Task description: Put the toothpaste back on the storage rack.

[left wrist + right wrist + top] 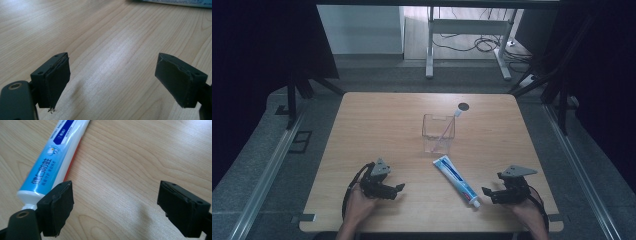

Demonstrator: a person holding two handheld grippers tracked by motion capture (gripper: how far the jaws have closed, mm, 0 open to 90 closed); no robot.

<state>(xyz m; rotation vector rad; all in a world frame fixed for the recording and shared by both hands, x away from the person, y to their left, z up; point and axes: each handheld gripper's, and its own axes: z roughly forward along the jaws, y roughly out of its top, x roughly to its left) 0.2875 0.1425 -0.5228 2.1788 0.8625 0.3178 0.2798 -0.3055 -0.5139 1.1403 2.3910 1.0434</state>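
Observation:
A blue and white toothpaste tube (456,180) lies flat on the wooden table (382,125), its cap toward the near edge. A clear square cup (438,133) behind it holds a pink toothbrush (448,128) that leans to the right. My right gripper (488,194) rests low just right of the tube's cap, open; in the right gripper view the tube (50,162) lies beside the left jaw, and between the two jaws of this gripper (113,207) there is bare wood. My left gripper (398,190) sits open near the front left, its jaws wide apart over bare wood (112,82).
A small dark round hole (462,106) marks the table's far right part. Beyond the table stand white desk legs (429,45) with cables on the floor. A strip of the tube (175,2) shows along the top edge of the left gripper view.

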